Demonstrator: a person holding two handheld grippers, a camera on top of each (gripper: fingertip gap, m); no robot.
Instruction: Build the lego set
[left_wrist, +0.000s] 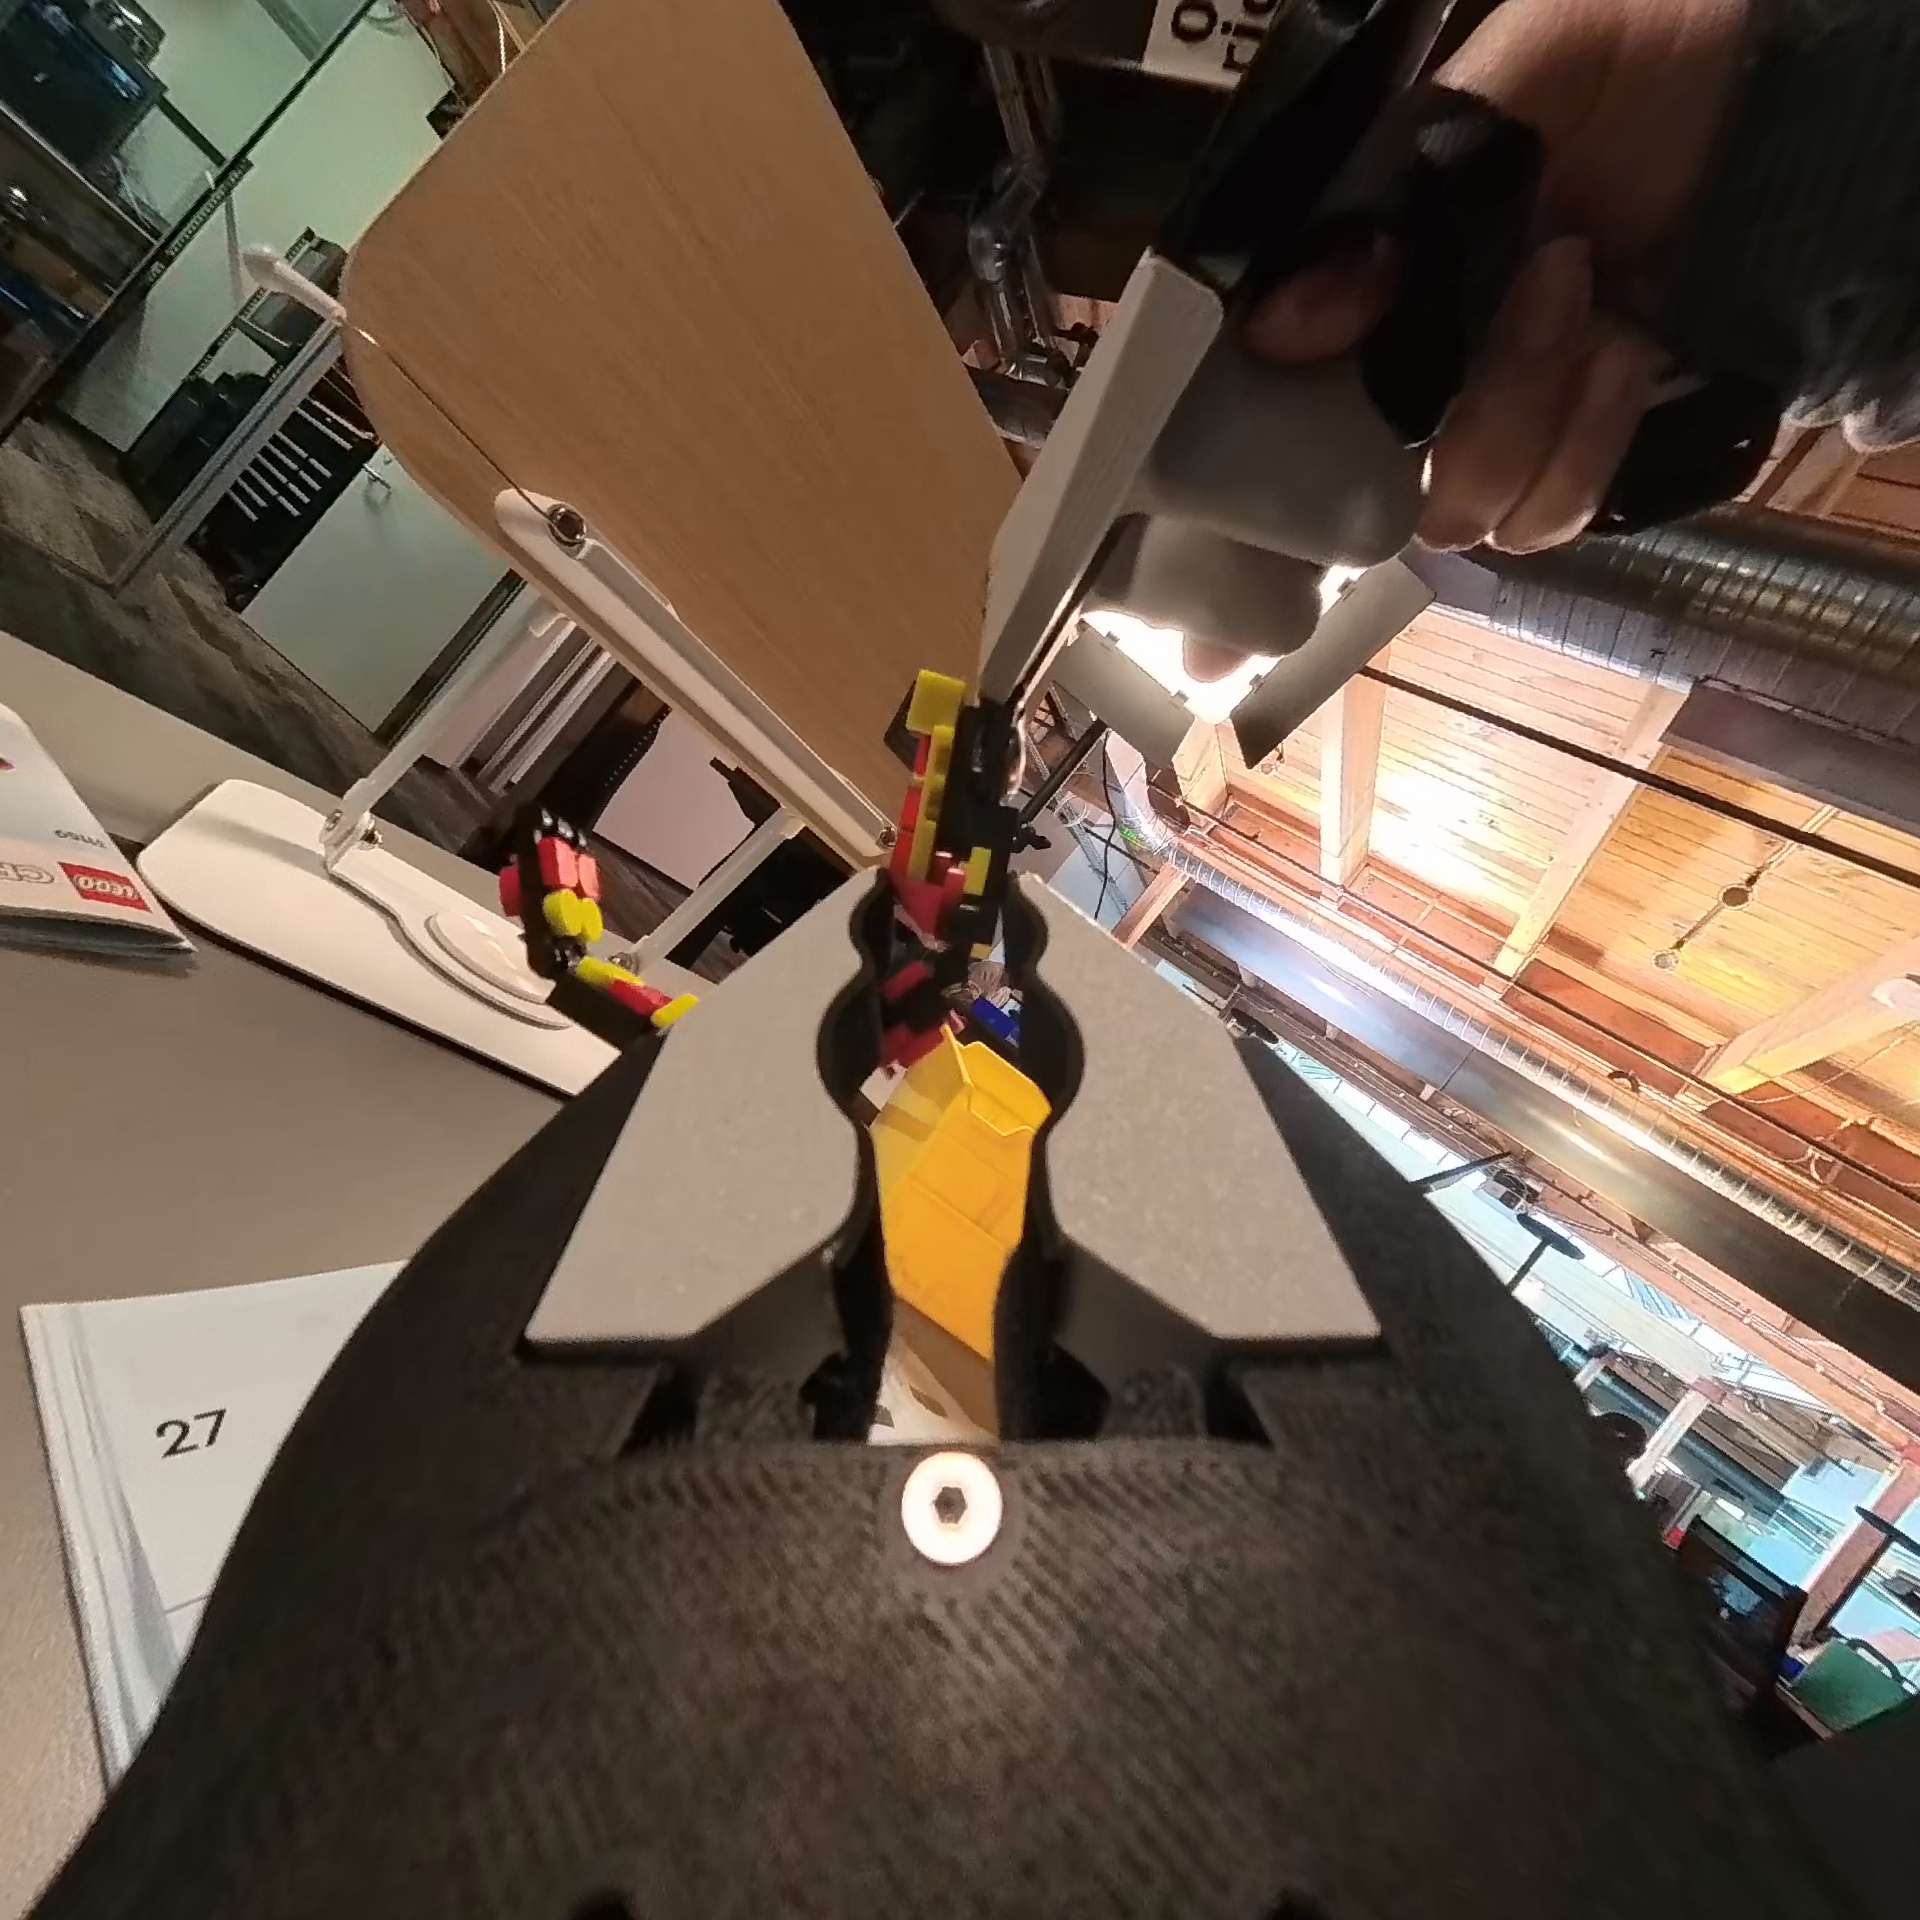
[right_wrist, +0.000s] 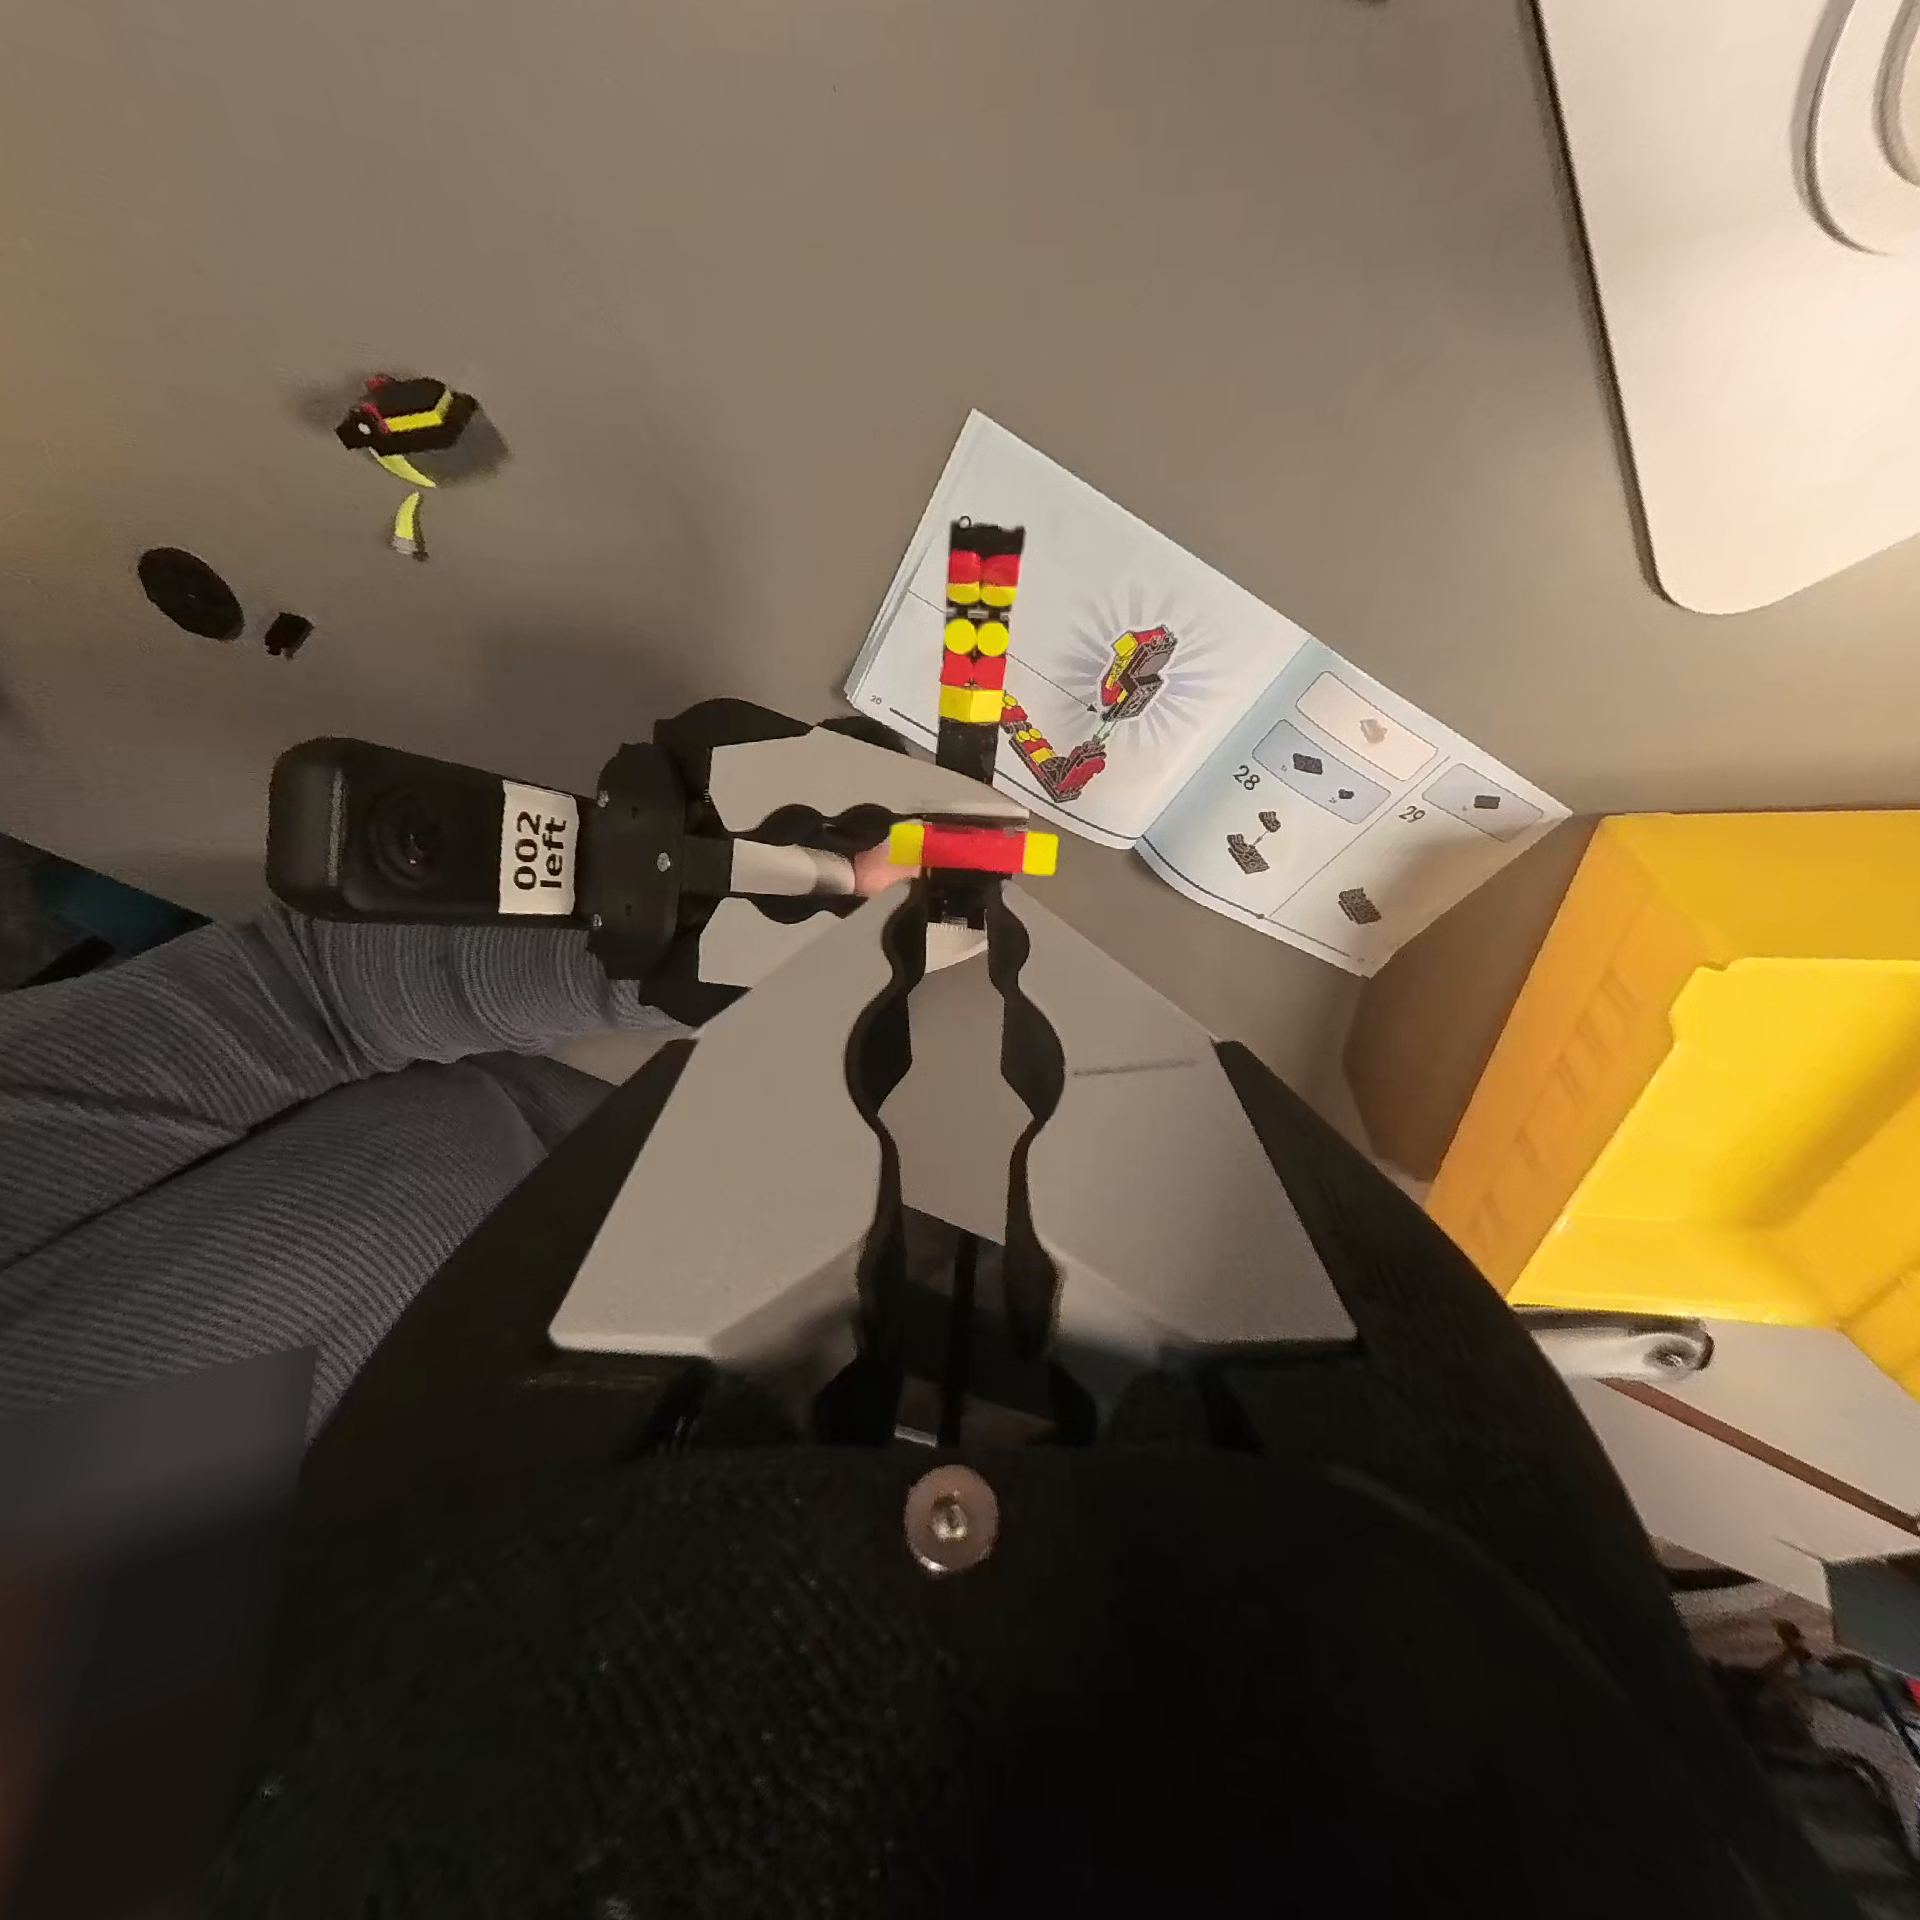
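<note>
A long red, yellow and black lego assembly (left_wrist: 940, 821) is held in the air between both grippers. My left gripper (left_wrist: 945, 899) is shut on its lower end. A jointed part of it (left_wrist: 561, 904) hangs off to the left. The right gripper (left_wrist: 992, 717) comes down from the upper right and pinches the black top end. In the right wrist view my right gripper (right_wrist: 951, 904) is shut on the black piece under a red and yellow bar (right_wrist: 971, 847). The left gripper (right_wrist: 883, 831) grips from the left. The striped column (right_wrist: 982, 644) extends away from me.
An open instruction booklet (right_wrist: 1195, 748) lies on the grey table (right_wrist: 623, 260). A yellow bin (right_wrist: 1704, 1091) stands at the right. Loose pieces lie at the left: a black and yellow sub-build (right_wrist: 405, 421), a black disc (right_wrist: 192, 592). A white stand base (left_wrist: 343, 904) carries a wooden board (left_wrist: 675, 416). Less than 4 cm separates the two grippers' tips. Left tips and right tips are each some 35 centimeters from the black disc (right_wrist: 192, 592).
</note>
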